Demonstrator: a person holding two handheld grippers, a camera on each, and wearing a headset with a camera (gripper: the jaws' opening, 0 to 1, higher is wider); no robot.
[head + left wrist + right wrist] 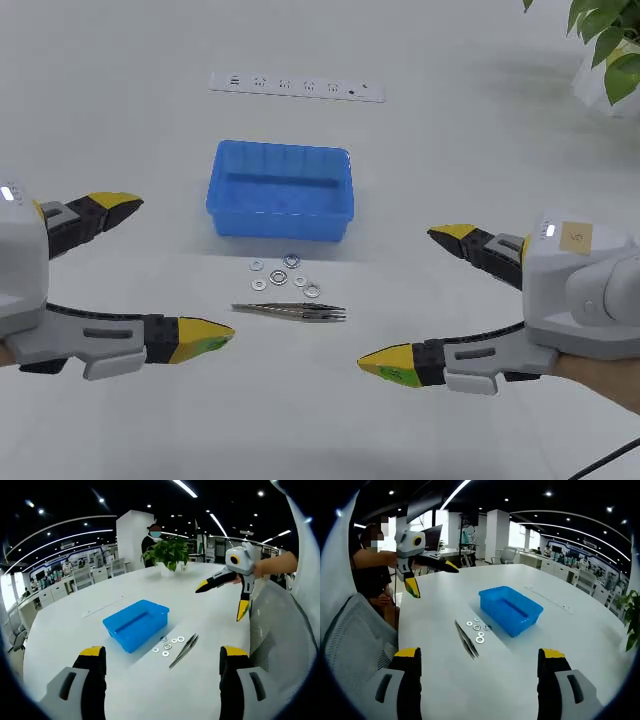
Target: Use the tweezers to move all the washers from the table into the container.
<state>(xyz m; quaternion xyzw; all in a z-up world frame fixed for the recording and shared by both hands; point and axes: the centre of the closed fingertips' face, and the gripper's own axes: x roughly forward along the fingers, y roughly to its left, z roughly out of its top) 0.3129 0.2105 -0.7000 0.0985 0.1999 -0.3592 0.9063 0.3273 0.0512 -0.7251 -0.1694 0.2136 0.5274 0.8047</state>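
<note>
The white counter carries a blue plastic container. The left gripper and right gripper hover at either side, jaws spread wide, holding nothing. Metal tweezers lie near the container, with the washers clustered between the two.

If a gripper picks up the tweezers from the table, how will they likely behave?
The tweezers look thin and metallic, so probably light and slippery. Lying flat on the table, they may slide rather than lift.
</note>
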